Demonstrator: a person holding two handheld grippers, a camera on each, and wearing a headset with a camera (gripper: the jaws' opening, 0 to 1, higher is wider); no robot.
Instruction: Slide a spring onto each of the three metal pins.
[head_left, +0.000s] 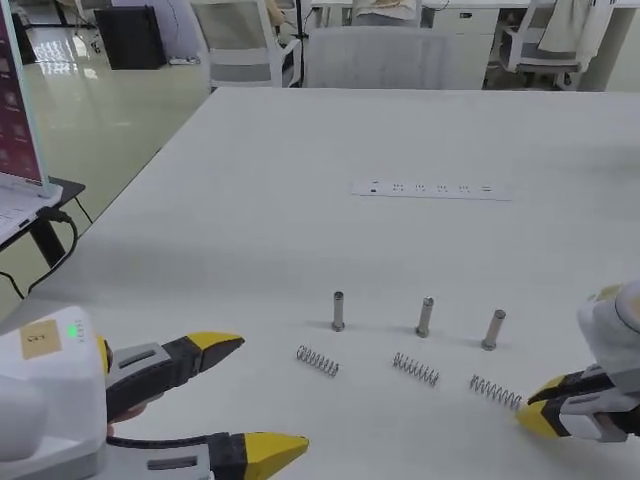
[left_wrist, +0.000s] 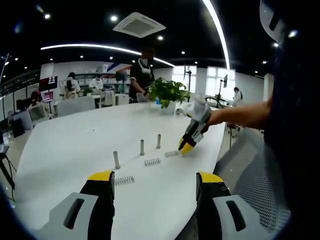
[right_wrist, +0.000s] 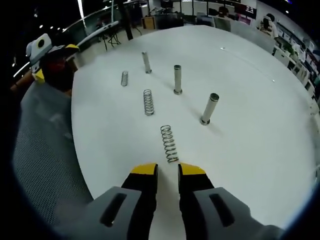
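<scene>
Head view: three springs (head_left: 415, 369) flat on the table (head_left: 300, 200), one just before each upright pin (head_left: 425, 316); left gripper (head_left: 268, 395) gaping, empty. Left gripper view: same row, well ahead of the spread jaws. Right gripper view: right gripper (right_wrist: 167, 170) narrowly parted, empty, aimed at the nearest spring (right_wrist: 169, 143). Looks light, squashy, apt to roll; best pinched gently across the coils, one end left free.

The middle pin (head_left: 425, 316), a short silver post, stands upright on the white counter (head_left: 300, 200). The left pin (head_left: 338, 311) and right pin (head_left: 494, 329) flank it in a row, also upright. The middle spring (head_left: 415, 369) lies flat just in front of it, with the left spring (head_left: 317, 361) and right spring (head_left: 495, 391) to either side, each apart from the pins.
</scene>
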